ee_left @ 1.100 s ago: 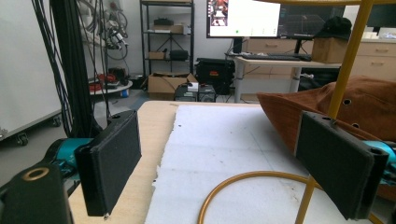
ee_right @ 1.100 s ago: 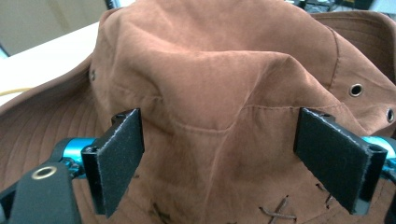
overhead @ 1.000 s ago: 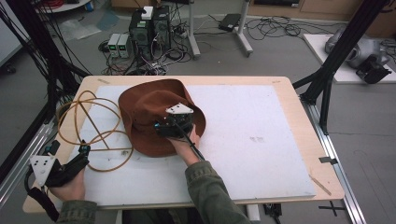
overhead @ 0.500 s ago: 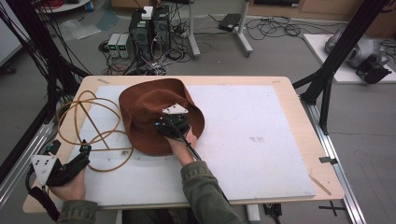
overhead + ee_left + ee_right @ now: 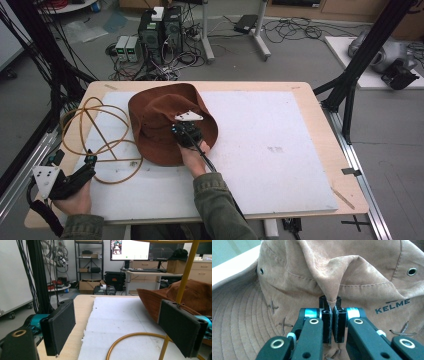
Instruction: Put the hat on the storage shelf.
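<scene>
A brown suede hat (image 5: 155, 117) marked KELME lies on the white mat, left of centre. My right gripper (image 5: 184, 134) sits on the hat's near side. In the right gripper view, that gripper (image 5: 332, 305) is shut on a pinched fold of the hat (image 5: 312, 270) crown. A coil of tan tube (image 5: 95, 132) lies left of the hat. At the table's near left corner, my left gripper (image 5: 90, 161) stands open by the tube's near loop. In the left gripper view, the tube (image 5: 130, 336) runs between the spread pads (image 5: 60, 325) untouched, with the hat (image 5: 197, 293) at right.
A white mat (image 5: 270, 150) covers most of the wooden table (image 5: 325, 130). Black frame posts (image 5: 350, 85) stand at the table's left and right sides. Computers and cables (image 5: 160, 35) crowd the floor beyond the far edge.
My right gripper has shifted only slightly on the hat's crown. The hat, the tube and the left gripper stay where they were.
</scene>
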`<action>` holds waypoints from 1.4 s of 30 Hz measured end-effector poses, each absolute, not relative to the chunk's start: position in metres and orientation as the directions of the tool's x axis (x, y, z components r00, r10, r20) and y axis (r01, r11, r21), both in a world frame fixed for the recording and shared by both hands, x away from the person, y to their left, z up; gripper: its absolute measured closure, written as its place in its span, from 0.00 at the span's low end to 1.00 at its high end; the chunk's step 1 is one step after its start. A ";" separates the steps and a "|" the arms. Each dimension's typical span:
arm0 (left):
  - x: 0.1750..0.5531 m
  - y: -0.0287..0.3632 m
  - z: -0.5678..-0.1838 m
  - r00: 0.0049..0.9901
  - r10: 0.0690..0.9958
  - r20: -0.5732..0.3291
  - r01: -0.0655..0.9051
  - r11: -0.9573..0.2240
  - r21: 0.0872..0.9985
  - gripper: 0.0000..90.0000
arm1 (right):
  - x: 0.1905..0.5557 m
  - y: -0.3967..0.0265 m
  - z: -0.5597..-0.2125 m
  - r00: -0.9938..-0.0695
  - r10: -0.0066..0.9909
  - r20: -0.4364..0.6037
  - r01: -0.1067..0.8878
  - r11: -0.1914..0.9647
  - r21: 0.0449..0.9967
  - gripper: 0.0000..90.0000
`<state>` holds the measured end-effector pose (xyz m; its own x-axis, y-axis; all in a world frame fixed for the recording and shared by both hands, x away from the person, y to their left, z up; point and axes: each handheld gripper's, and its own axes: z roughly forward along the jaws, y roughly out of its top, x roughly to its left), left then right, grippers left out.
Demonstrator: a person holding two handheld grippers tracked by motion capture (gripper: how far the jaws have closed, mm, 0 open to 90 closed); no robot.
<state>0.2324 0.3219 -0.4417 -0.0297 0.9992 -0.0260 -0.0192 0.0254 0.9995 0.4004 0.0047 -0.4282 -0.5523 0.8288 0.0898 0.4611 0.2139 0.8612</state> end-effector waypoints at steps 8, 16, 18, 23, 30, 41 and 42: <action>0.233 0.322 -0.442 -0.030 0.999 -0.027 -0.022 0.027 0.999 0.17 | 0.398 0.003 -0.425 -0.546 0.832 0.096 0.455 0.198 0.868 0.99; 0.232 0.323 -0.441 -0.030 0.999 -0.027 -0.021 0.026 0.999 0.17 | 0.396 0.001 -0.423 -0.540 0.837 0.087 0.427 0.184 0.886 0.99; 0.232 0.323 -0.442 -0.031 0.999 -0.026 -0.019 0.026 0.999 0.17 | 0.395 0.000 -0.423 -0.535 0.841 0.083 0.420 0.179 0.889 0.99; 0.232 0.323 -0.442 -0.029 0.999 -0.025 -0.020 0.025 0.999 0.17 | 0.393 -0.004 -0.421 -0.531 0.844 0.074 0.398 0.172 0.901 0.99; 0.233 0.322 -0.442 -0.030 0.999 -0.026 -0.022 0.025 0.999 0.17 | 0.389 -0.012 -0.415 -0.535 0.841 0.075 0.351 0.140 0.926 0.99; 0.232 0.323 -0.442 -0.033 0.999 -0.022 -0.020 0.021 1.000 0.17 | 0.382 -0.029 -0.396 -0.537 0.840 0.083 0.272 0.079 0.959 0.99; 0.232 0.323 -0.442 -0.030 0.999 -0.019 -0.018 0.018 1.000 0.17 | 0.382 -0.031 -0.395 -0.536 0.839 0.089 0.267 0.068 0.961 0.99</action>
